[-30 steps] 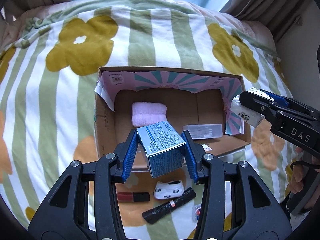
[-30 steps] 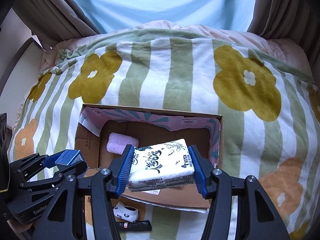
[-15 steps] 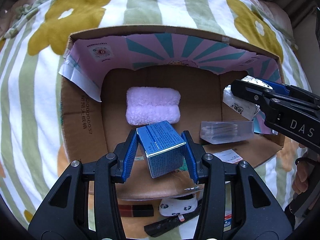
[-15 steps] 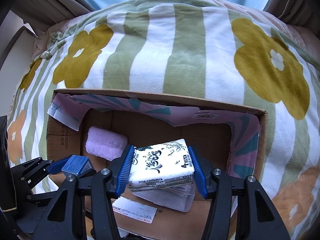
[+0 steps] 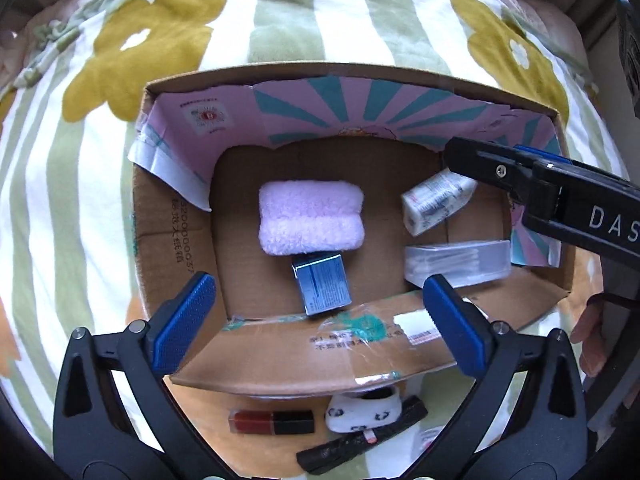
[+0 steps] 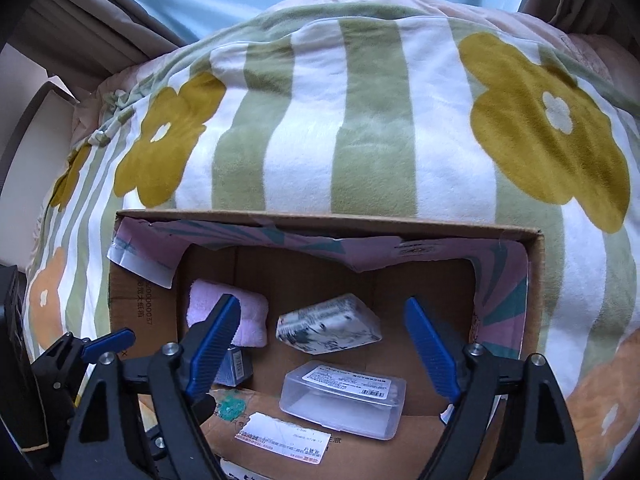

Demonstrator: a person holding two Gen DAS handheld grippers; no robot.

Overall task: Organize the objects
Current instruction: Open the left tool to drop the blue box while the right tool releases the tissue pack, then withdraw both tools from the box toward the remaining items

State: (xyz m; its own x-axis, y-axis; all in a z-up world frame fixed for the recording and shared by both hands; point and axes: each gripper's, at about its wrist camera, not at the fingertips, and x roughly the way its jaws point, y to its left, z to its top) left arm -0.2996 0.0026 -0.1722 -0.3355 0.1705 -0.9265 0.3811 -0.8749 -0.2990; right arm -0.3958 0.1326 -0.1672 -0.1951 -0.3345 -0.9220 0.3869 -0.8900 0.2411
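Both jaws have just been opening. Left hand-held gripper [image 5: 318, 316] gapes wide above the blue box [image 5: 322, 282]; right hand-held gripper [image 6: 322, 344] stands spread over the tissue pack [image 6: 328, 326]. Only the left view shows the lipstick [image 5: 272, 422] behind it.

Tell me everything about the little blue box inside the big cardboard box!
The small blue cardboard box is a squat carton with shiny silvery edges and tiny white print on its top face. It lies flat and a bit askew on the brown floor of the open cardboard box, close to the near wall. Its far end meets, or nearly meets, the fluffy pink folded towel. Nothing grips it: the left gripper stands wide open above it.
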